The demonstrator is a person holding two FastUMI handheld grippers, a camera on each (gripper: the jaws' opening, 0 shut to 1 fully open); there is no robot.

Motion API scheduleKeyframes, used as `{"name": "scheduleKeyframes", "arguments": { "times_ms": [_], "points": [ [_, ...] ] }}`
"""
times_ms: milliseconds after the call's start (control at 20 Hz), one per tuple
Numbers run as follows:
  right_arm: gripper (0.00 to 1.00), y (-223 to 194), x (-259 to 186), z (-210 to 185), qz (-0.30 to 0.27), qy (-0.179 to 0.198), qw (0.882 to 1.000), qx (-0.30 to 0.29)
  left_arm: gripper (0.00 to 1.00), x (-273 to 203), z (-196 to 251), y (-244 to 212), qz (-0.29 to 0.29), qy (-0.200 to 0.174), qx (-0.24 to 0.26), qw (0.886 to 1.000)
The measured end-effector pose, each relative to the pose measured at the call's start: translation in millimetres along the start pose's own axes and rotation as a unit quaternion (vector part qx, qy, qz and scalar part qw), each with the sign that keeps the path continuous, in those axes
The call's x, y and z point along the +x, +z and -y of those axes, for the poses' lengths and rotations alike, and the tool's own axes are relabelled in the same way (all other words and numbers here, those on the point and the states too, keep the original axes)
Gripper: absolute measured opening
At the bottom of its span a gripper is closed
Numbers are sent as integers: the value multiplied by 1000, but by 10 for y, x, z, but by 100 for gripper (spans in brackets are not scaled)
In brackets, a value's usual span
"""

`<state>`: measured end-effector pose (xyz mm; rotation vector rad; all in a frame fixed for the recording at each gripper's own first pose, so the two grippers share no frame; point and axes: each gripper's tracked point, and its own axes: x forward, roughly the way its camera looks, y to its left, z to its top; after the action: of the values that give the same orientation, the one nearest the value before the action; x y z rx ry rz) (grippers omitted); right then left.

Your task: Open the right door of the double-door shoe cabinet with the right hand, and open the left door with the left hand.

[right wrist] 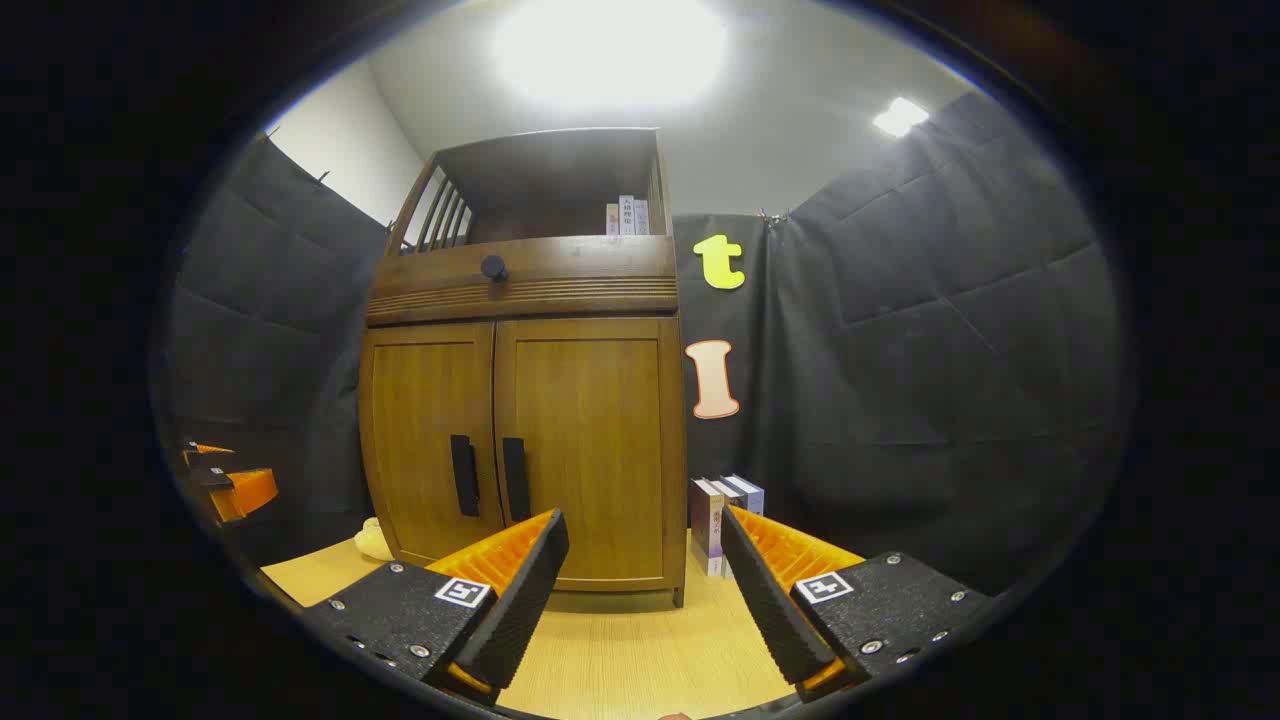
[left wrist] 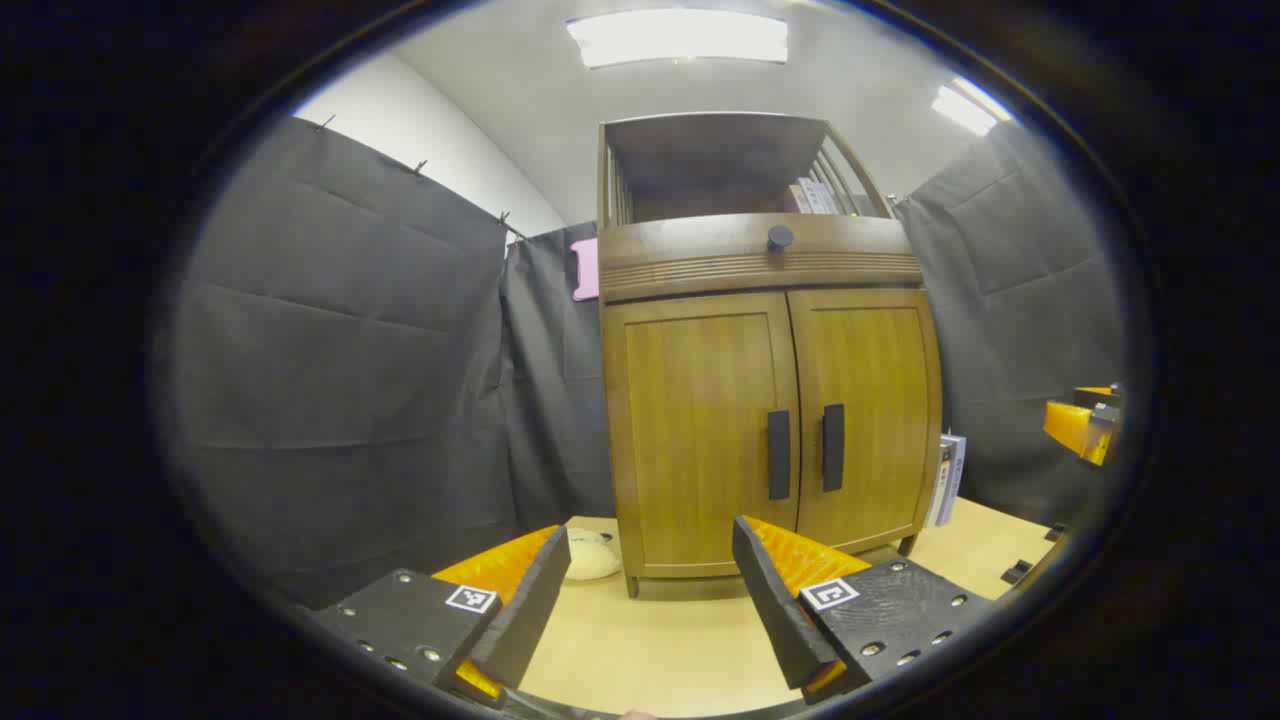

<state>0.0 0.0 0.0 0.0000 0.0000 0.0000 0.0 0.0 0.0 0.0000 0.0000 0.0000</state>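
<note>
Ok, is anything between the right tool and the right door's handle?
Nothing visible. The right tool is open, with bare tabletop up to the cabinet; the right door handle is unobstructed. The books stand off to the side.

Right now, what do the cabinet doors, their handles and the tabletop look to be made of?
Doors: wood or wood veneer, warm brown with visible grain and a soft sheen. Handles: dark, matte vertical bars, metal or plastic, cannot tell which. Tabletop: pale, fine straight grain, smooth; likely laminate or light wood.
</note>
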Motion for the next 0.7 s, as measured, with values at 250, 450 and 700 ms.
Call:
{"name": "scheduleKeyframes", "arguments": {
  "times_ms": [250, 450, 700],
  "points": [
    [92, 1, -10, -14, -3, 3, 1000, 2, 100, -38, -23, 25, 5, 0, 3, 1000],
    [95, 24, -26, -25, -3, 2, 1000, 3, 100, -49, -27, 46, 7, -1, 5, 1000],
    [92, 27, -48, -32, -13, 0, 1000, 16, 100, -77, -40, 122, 14, -4, 8, 1000]
  ]
}}
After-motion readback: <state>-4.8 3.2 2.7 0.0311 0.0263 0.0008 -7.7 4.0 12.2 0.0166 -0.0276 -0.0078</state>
